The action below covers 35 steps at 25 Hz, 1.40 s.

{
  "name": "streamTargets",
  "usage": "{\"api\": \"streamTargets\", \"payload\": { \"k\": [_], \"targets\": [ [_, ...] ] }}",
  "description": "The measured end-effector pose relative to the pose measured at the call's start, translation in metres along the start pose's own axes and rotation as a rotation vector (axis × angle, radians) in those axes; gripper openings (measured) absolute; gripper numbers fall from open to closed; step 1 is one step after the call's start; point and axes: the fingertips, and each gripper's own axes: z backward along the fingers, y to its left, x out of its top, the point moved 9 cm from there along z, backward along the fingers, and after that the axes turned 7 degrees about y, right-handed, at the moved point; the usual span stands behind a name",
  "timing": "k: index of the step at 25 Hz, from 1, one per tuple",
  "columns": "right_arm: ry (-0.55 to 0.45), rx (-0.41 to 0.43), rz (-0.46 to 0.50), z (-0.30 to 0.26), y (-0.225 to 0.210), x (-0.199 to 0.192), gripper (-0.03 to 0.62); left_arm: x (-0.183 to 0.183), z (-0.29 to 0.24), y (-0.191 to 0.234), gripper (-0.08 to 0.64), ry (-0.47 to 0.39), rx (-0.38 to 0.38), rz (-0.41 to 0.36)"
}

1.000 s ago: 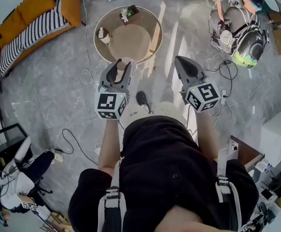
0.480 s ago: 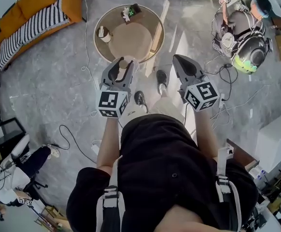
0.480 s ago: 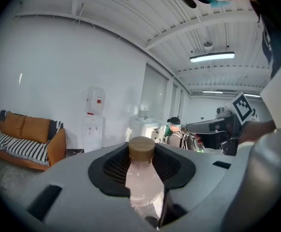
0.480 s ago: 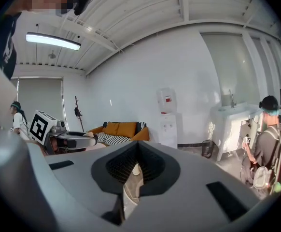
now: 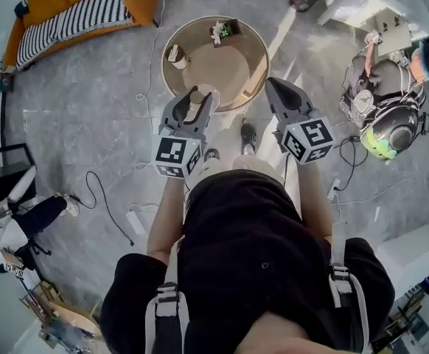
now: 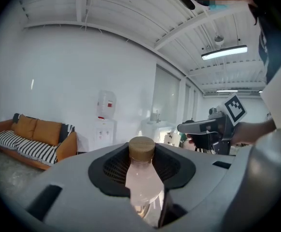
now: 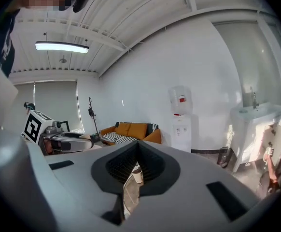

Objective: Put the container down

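The container is a small clear bottle (image 6: pixel 143 180) with pale pink contents and a wooden cap. My left gripper (image 6: pixel 142 154) is shut on its neck and holds it upright. From the head view, the left gripper (image 5: pixel 192 105) holds the bottle (image 5: pixel 196 96) over the near edge of a round wooden table (image 5: pixel 172 80). My right gripper (image 5: pixel 276 88) is level with it to the right, over the floor beside the table's rim. Its jaws are shut with nothing between them (image 7: pixel 136 151).
On the table stand a small white cup (image 5: pixel 175 55) and a little potted plant (image 5: pixel 222 30). An orange sofa with a striped blanket (image 5: pixel 82 9) lies at the far left. Cables cross the floor, and helmets and gear (image 5: pixel 388 120) are piled at the right.
The person has stepped toward the round table. Both grippers are now nearer to it, and the bottle has moved from short of the rim to over the table's near edge.
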Motion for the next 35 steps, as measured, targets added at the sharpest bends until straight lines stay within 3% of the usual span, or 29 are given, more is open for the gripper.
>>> {"api": "streamTargets", "payload": {
  "k": [7,15,22,29,35],
  "targets": [
    [0.037,0.135,0.032,-0.032,-0.051,0.011,0.005,0.010,-0.034,-0.018,0.144,-0.029,0.110,-0.017],
    [0.110,0.277,0.066,-0.064,-0.077,0.011,0.005,0.005,-0.057,-0.032,0.144,0.008,0.254,0.071],
    [0.179,0.339,0.055,-0.090,-0.082,0.000,0.005,-0.016,-0.062,-0.017,0.144,-0.009,0.349,0.115],
    [0.233,0.342,0.081,-0.124,-0.077,-0.017,0.004,-0.042,-0.073,0.019,0.144,0.019,0.320,0.153],
    [0.295,0.311,0.130,-0.154,-0.072,-0.035,0.005,-0.064,-0.095,0.049,0.144,0.058,0.261,0.095]
  ]
}}
